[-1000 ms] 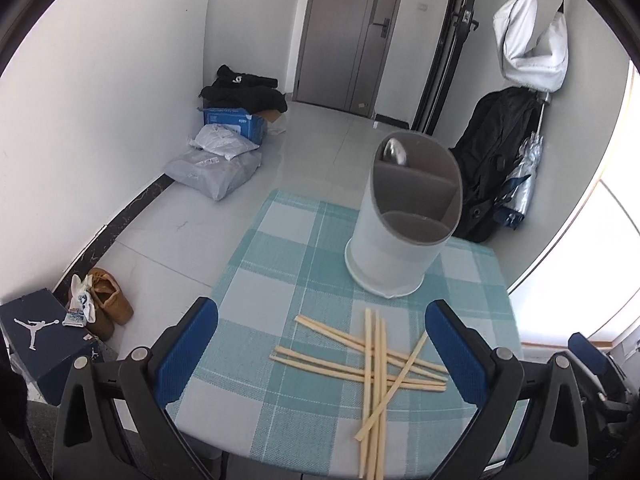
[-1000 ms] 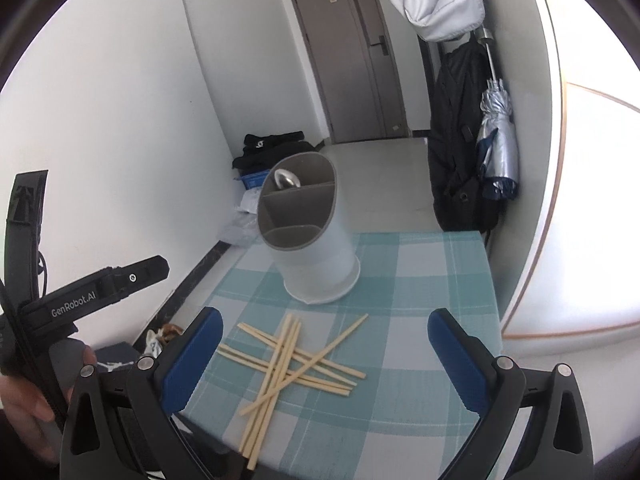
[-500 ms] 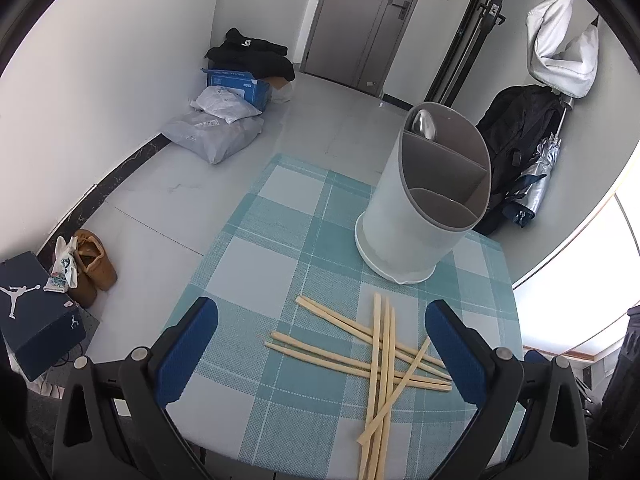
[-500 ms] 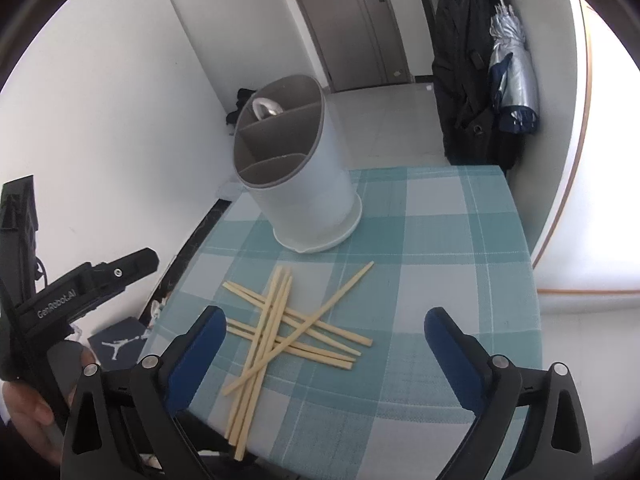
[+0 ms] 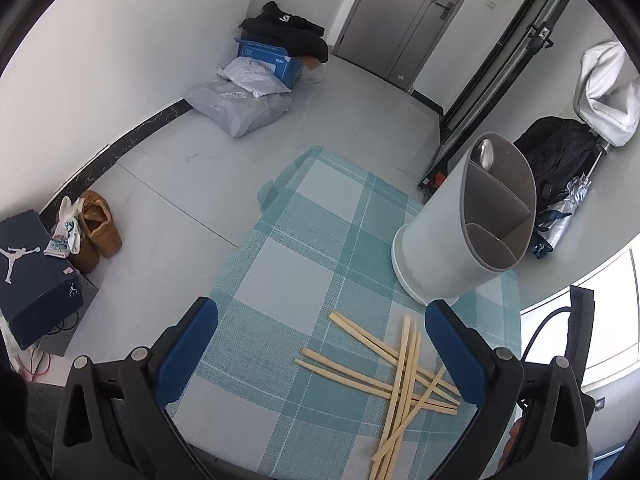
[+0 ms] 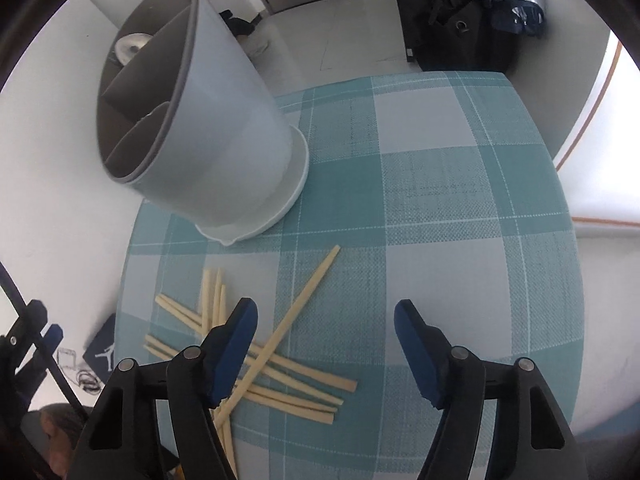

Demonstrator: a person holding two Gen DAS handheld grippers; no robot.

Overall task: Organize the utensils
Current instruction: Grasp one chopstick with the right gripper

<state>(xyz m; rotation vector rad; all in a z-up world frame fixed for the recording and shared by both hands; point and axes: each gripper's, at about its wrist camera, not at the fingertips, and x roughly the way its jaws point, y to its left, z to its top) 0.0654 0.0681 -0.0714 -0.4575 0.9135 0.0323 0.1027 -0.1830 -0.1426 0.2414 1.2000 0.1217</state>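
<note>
Checked table [image 6: 460, 128] cut off at lower frame edge. Utensil holder [image 6: 224, 120] upper left, contents barely legible. Chopsticks [image 6: 288, 384] crossed lower left, partly hidden behind right gripper [image 6: 326, 344]: jaws just narrowing, half-open, empty. Left gripper [image 5: 320, 354] wide, empty.

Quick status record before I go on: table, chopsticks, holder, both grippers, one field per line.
surface: table with teal checked cloth
chopsticks: loose crossed pile on the cloth, none in the holder
holder: grey, divided, upright beyond the pile, a metal utensil in its far compartment
right gripper: above the pile, jaws have just been closing, pads not on anything
left gripper: open, empty
</note>
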